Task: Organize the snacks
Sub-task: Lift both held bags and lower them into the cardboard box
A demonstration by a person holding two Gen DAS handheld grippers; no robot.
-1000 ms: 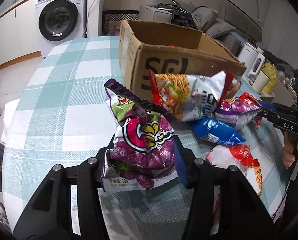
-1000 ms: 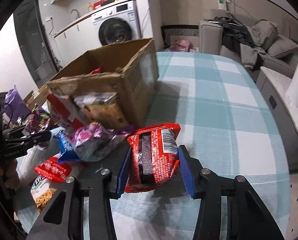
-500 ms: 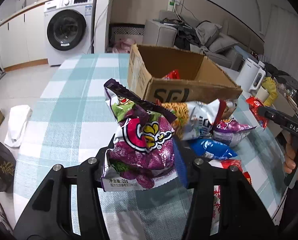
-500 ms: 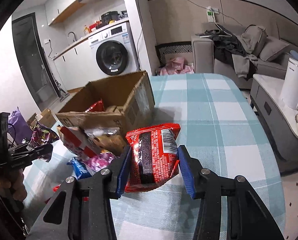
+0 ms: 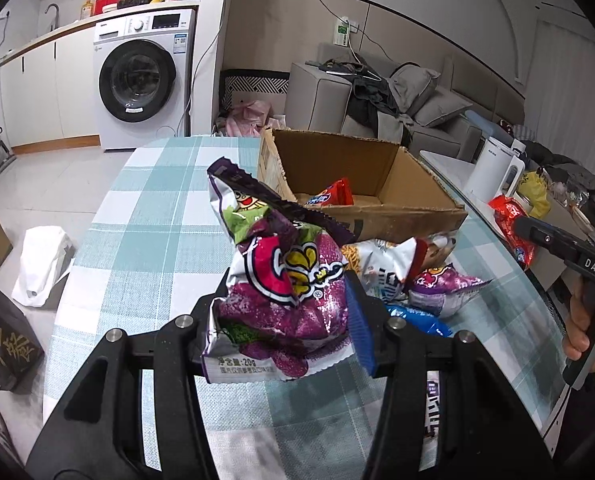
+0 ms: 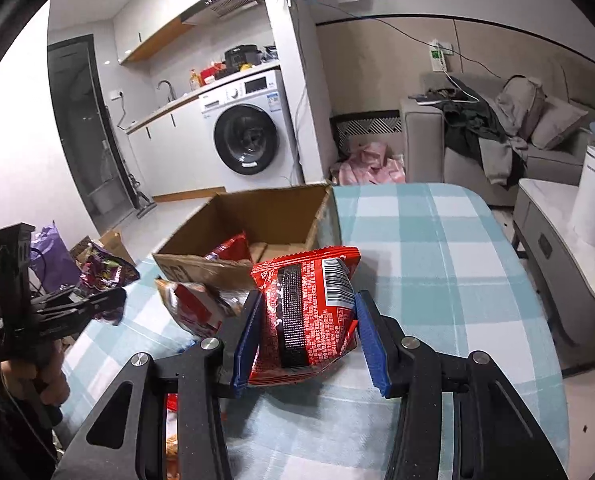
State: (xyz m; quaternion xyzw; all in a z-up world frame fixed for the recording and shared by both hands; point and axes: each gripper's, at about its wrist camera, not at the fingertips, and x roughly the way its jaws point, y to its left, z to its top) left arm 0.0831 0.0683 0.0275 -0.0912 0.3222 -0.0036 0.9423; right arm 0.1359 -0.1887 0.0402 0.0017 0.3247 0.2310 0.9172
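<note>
I see left hand-held gripper (image 5: 285,316) clamping purple snack bag (image 5: 285,280) | right hand-held gripper (image 6: 309,340) clamping red snack packet (image 6: 309,320) | both short of cardboard box (image 6: 257,216)

Even, cool indoor light fills both views — moderately bright, with no hard shadows. Glare flecks the foil of the purple snack bag (image 5: 293,292) and the red snack bag (image 6: 305,316). Fisheye bending curves walls and the table (image 6: 437,240) toward the rims, with black vignette corners — heaviest at ten o'clock. Focus is sharp centrally, softening slightly outward.
</note>
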